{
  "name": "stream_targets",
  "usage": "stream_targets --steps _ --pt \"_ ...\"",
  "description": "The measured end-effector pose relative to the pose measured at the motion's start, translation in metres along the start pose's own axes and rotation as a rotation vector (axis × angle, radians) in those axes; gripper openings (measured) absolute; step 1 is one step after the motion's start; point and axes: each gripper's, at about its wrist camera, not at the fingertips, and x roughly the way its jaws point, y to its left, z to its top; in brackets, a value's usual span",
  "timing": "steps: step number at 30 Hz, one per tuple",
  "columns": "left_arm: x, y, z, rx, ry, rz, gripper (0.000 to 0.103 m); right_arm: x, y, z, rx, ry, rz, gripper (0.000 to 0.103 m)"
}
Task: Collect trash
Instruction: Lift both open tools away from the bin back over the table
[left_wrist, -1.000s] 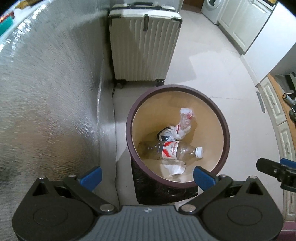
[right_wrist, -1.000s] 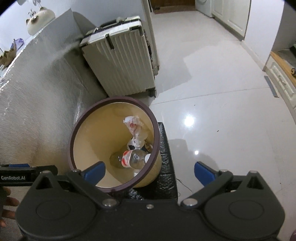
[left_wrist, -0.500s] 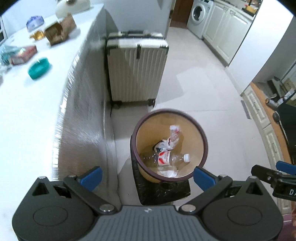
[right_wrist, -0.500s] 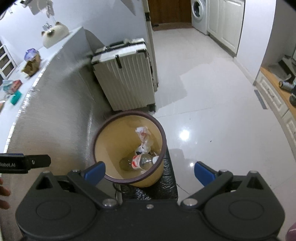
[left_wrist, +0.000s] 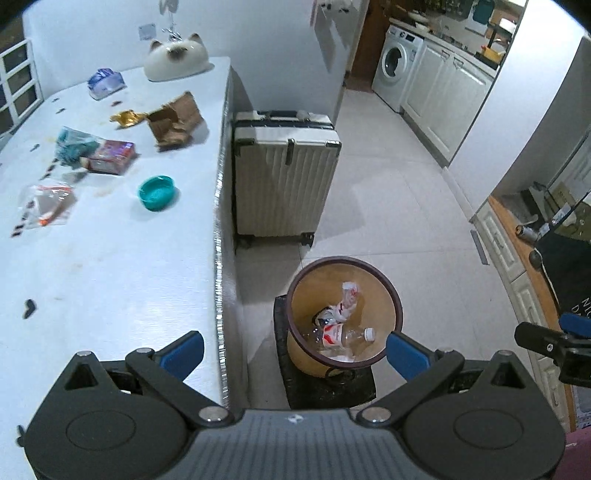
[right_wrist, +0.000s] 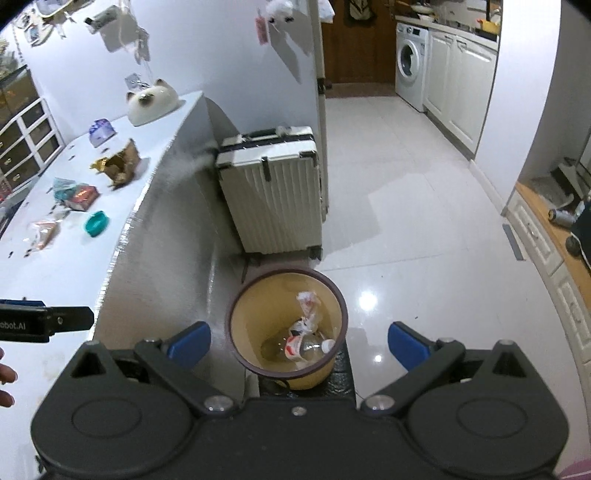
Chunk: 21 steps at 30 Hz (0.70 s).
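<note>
A round bin (left_wrist: 395, 295) (right_wrist: 341, 306) with a dark rim stands on the floor beside the white counter (left_wrist: 110, 280) (right_wrist: 74, 266). It holds a clear plastic bottle (left_wrist: 347, 335) (right_wrist: 310, 345) and crumpled wrappers (left_wrist: 347, 295) (right_wrist: 308, 301). On the counter lie a torn brown box (left_wrist: 173, 123) (right_wrist: 123, 164), a teal dish (left_wrist: 157, 192) (right_wrist: 96, 222), a red packet (left_wrist: 110, 156) (right_wrist: 82, 195) and a clear bag (left_wrist: 46, 203) (right_wrist: 42, 230). My left gripper (left_wrist: 293, 350) and my right gripper (right_wrist: 299, 341) are open, empty, high above the bin.
A white suitcase (left_wrist: 284, 177) (right_wrist: 273, 192) stands upright against the counter's end, behind the bin. A cat-shaped ornament (left_wrist: 175, 59) (right_wrist: 151, 101) sits at the counter's far end. Cabinets and a washing machine (left_wrist: 399, 70) (right_wrist: 410, 62) line the right side.
Both grippers have risen well above the bin and drawn back, so the bin looks smaller and the counter top with its litter has come into view. Both stayed open.
</note>
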Motion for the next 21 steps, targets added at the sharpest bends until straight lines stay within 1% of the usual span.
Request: stream_targets --steps 10,17,21 --pt "-0.056 0.036 -0.003 -0.021 -0.062 0.005 0.103 -0.045 0.046 0.010 -0.033 -0.070 0.038 0.103" --pt "-0.083 0.065 -0.001 -0.023 -0.112 0.001 0.103 -0.061 0.078 0.014 -0.043 -0.111 0.040 0.103" --pt "-0.094 0.081 0.001 0.003 -0.129 0.002 0.103 -0.065 0.099 0.015 -0.033 -0.138 0.033 0.103"
